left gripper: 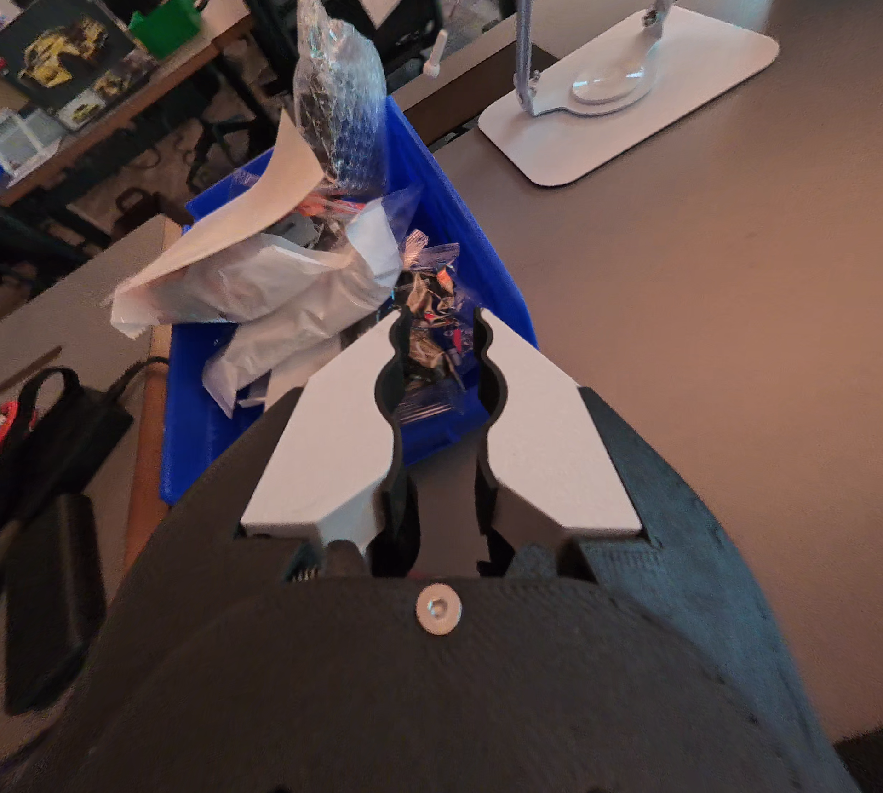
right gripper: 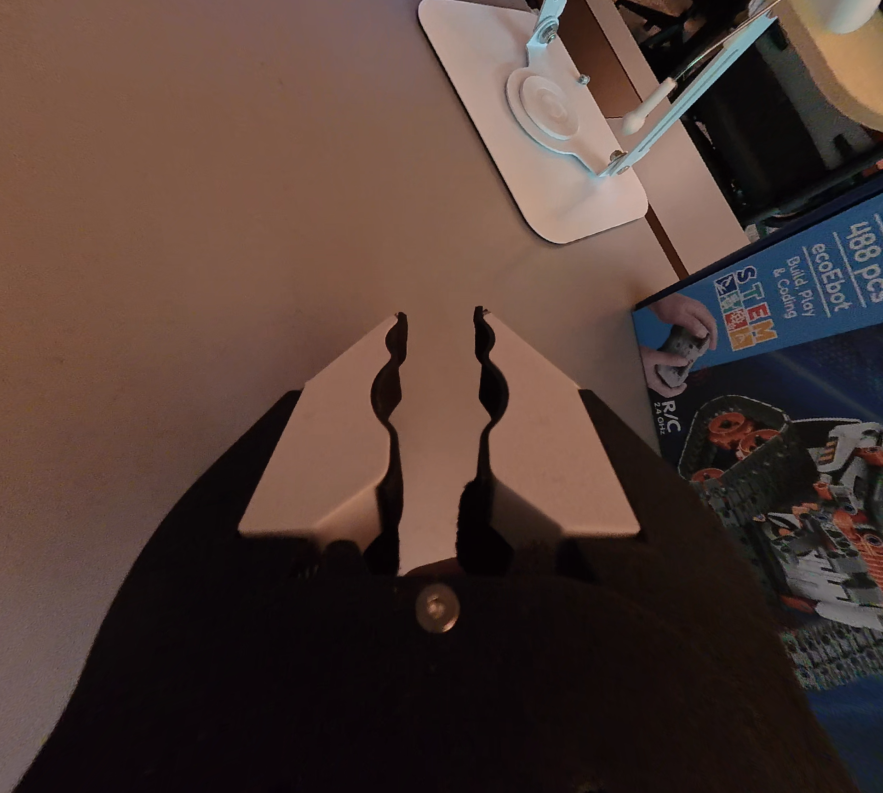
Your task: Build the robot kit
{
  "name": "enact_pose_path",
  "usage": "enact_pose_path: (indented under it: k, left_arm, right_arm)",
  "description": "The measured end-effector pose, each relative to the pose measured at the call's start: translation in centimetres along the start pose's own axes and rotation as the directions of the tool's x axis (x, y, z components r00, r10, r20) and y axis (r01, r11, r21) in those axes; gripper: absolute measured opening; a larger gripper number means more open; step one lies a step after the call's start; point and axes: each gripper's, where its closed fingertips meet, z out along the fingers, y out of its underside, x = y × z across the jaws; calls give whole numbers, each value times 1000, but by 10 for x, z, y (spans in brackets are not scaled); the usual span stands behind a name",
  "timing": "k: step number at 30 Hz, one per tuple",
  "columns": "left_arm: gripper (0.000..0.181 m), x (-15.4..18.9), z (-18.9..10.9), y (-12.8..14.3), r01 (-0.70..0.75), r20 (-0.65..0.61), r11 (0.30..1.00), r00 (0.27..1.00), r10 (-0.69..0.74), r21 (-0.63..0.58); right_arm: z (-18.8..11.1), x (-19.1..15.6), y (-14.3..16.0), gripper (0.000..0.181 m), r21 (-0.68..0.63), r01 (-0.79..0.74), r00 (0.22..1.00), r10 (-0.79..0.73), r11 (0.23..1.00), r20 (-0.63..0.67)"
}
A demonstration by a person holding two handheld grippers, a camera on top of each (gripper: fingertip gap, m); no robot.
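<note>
My left gripper [left gripper: 439, 316] is open and empty. It hovers over the near end of a blue bin [left gripper: 478, 244] on the table's left edge. The bin holds crumpled white paper [left gripper: 267, 282], a bubble-wrap bundle [left gripper: 334, 101] that stands up from it, and small crinkled foil and plastic bags [left gripper: 430, 340] seen between my fingers. My right gripper [right gripper: 439, 318] is open and empty above the bare table [right gripper: 215, 149]. A blue toy-kit box [right gripper: 774, 435] lies just to its right.
A white lamp base [left gripper: 645, 101] with its two thin arms stands on the table beyond the bin; it also shows in the right wrist view [right gripper: 540, 125]. Black bags [left gripper: 52, 483] sit on the floor at the left. Cluttered desks stand behind. Across from one pair of fingers to the other is roughly 40 cm.
</note>
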Motion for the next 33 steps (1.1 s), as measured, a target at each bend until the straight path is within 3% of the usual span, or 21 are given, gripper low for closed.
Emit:
enact_pose_path:
  k: [3, 6, 10, 15, 18, 22, 27, 30, 33]
  left_arm:
    - [24, -24, 2, -2, -82, -5, 996, 997, 82, -33]
    - [26, -36, 14, 10, -177, -28, 972, 984, 174, -153]
    - [29, -23, 32, 0, -257, -120, 960, 962, 244, -108]
    - [35, -31, 66, -10, -371, -33, 922, 929, 369, -115]
    - [29, -46, 78, 0, -364, -17, 914, 930, 367, -177]
    - [29, -44, 74, -5, -295, -100, 943, 954, 282, -153]
    - [39, -53, 61, -69, -186, -108, 983, 977, 186, 13]
    - [45, -70, 91, -80, -215, -62, 976, 975, 212, -33]
    - [48, -91, 132, -70, -265, 15, 946, 962, 273, -185]
  right_arm:
    - [5, -3, 3, 27, -8, -2, 1000, 2, 1000, 11]
    - [9, -6, 7, 27, -22, 7, 1000, -7, 1000, 16]
    - [12, -5, 13, 27, -33, 9, 1000, -8, 999, 16]
    - [17, -8, 18, 26, -44, 11, 999, -9, 999, 31]
    - [18, -8, 20, 27, -53, 20, 999, -18, 998, 29]
    - [19, -7, 22, 27, -57, 14, 1000, -13, 998, 27]
    - [20, -7, 23, 26, -58, 12, 999, -10, 998, 33]
    - [19, -6, 23, 26, -57, 15, 999, -13, 998, 31]
    - [17, -4, 22, 26, -53, 16, 1000, -15, 998, 23]
